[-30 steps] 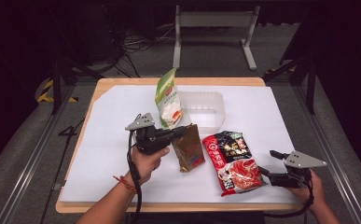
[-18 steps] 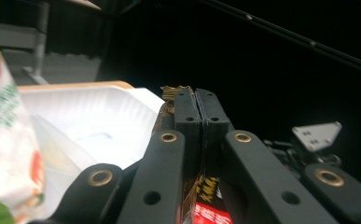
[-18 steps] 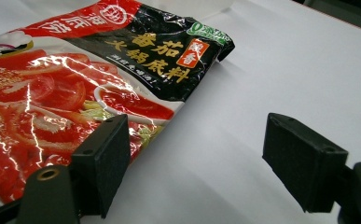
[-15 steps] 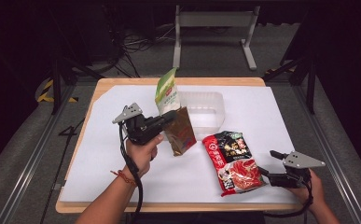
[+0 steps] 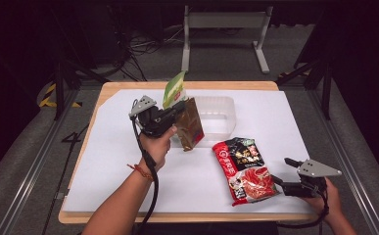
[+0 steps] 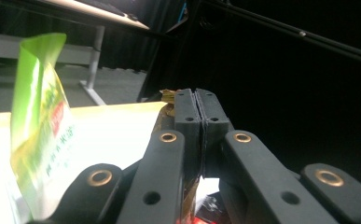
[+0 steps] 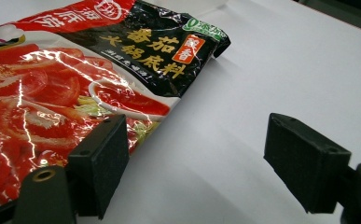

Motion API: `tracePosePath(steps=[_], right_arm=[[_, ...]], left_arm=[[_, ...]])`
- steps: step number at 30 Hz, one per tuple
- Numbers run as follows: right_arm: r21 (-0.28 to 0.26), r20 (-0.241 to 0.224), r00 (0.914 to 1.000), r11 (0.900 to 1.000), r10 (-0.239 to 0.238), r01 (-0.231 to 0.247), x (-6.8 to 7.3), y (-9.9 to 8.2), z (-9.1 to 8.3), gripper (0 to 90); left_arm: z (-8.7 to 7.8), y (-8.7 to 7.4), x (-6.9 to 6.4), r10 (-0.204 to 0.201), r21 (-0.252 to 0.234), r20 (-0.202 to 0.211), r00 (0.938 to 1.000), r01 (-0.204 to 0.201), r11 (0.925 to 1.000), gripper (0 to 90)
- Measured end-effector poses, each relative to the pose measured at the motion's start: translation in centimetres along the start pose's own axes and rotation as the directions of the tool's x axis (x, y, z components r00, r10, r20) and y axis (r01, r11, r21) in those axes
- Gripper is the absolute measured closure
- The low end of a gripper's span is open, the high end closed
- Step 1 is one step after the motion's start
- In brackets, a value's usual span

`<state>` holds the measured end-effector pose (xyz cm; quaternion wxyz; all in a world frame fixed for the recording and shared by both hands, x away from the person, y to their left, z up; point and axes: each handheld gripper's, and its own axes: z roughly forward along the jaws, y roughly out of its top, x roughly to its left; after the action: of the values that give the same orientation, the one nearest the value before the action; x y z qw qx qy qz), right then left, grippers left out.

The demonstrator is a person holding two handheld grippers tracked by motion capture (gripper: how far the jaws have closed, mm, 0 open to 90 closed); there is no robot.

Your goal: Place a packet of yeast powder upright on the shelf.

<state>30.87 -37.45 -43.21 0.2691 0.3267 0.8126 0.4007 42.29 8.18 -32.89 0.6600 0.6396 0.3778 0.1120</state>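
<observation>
My left gripper (image 5: 179, 111) is shut on the top edge of a brown pouch (image 5: 192, 126), which hangs tilted above the white sheet, just in front of a clear plastic tub (image 5: 220, 116). In the left gripper view the jaws (image 6: 197, 109) are pressed together, with the pouch's gold edge (image 6: 169, 96) poking out beside them. A green pouch (image 5: 174, 90) (image 6: 38, 126) stands upright right behind the gripper. A red and black soup-base packet (image 5: 243, 169) (image 7: 75, 79) lies flat at the front right. My right gripper (image 5: 278, 182) (image 7: 197, 158) rests open at the packet's lower right corner, holding nothing.
A white sheet (image 5: 113, 166) covers a wooden board (image 5: 104, 93) that ends close to the front edge. A metal frame (image 5: 224, 19) stands on the floor beyond the table. Cables trail from both grippers toward the front.
My left gripper has lifted the brown pouch and carried it away from me, toward the tub and the green pouch. The right gripper has stayed where it was.
</observation>
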Motion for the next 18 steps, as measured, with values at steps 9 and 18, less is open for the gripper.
tracePosePath(steps=[9, 18], right_arm=[[0.005, 0.008, 1.0, 1.0, -0.006, 0.006, 0.06, -0.08, -0.12, 21.8], [0.005, 0.009, 0.9999, 1.0, -0.008, 0.008, 0.1, -0.07, -0.15, 21.6]], left_arm=[[0.21, 0.59, 0.15, 0.009, -0.02, -0.042, 0.9991, -0.01, 0.9998, 88.8], [0.01, 1.05, -0.36, 0.031, -0.021, -0.049, 0.9983, -0.032, 0.9993, 88.8]])
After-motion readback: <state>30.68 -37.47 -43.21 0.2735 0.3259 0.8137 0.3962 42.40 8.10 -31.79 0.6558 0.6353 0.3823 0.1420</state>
